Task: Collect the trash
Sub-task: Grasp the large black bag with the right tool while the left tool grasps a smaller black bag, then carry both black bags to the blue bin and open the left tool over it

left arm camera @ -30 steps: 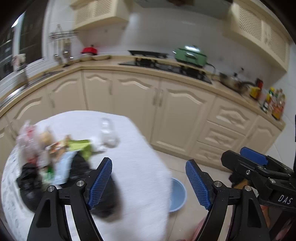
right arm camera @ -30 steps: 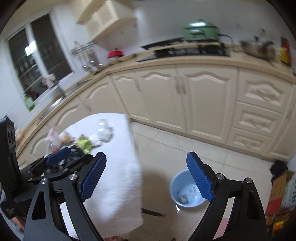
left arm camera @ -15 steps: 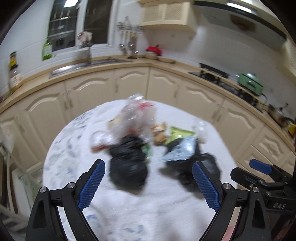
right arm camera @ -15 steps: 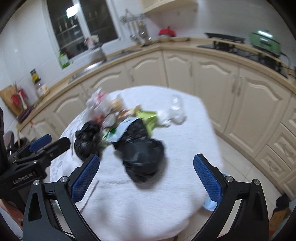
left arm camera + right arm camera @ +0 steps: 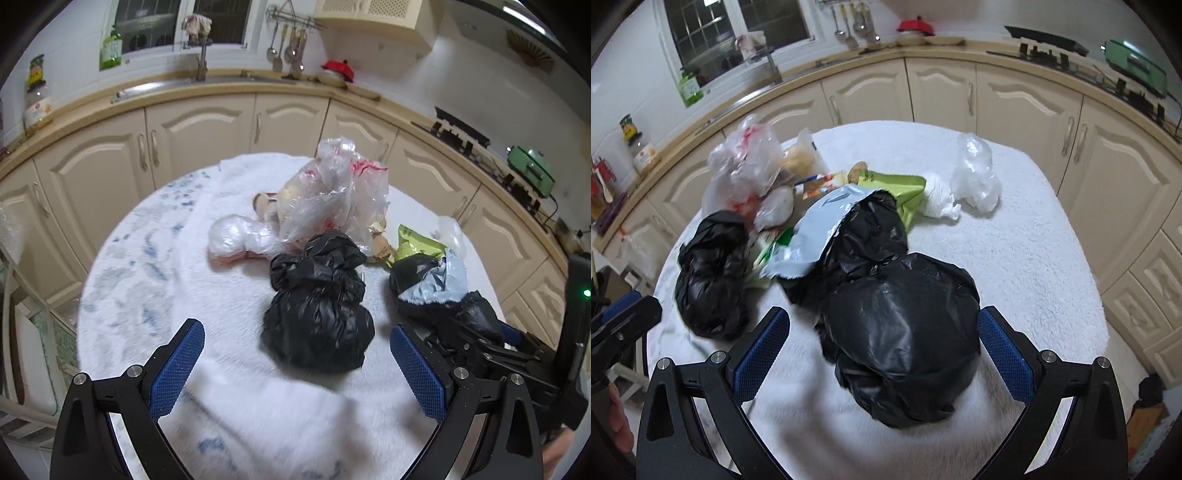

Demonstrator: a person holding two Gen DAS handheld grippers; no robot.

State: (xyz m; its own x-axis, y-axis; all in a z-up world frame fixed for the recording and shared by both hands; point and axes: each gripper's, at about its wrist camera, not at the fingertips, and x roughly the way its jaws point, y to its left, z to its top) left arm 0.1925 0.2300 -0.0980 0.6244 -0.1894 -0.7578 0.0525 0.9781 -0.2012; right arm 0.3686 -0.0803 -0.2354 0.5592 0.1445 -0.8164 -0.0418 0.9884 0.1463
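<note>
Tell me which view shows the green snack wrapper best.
The right wrist view: the green snack wrapper lies open above the black bags, its printed top edge visible. In the left wrist view it is smaller, half hidden behind a black bag.

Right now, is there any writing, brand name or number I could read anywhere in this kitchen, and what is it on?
No text here is clear enough to quote.
Green snack packet on the table: dark print, too blurred to read.
Jar on the counter: red and yellow label, too small to read.
Green bottle by the window: label too small to read.
</note>
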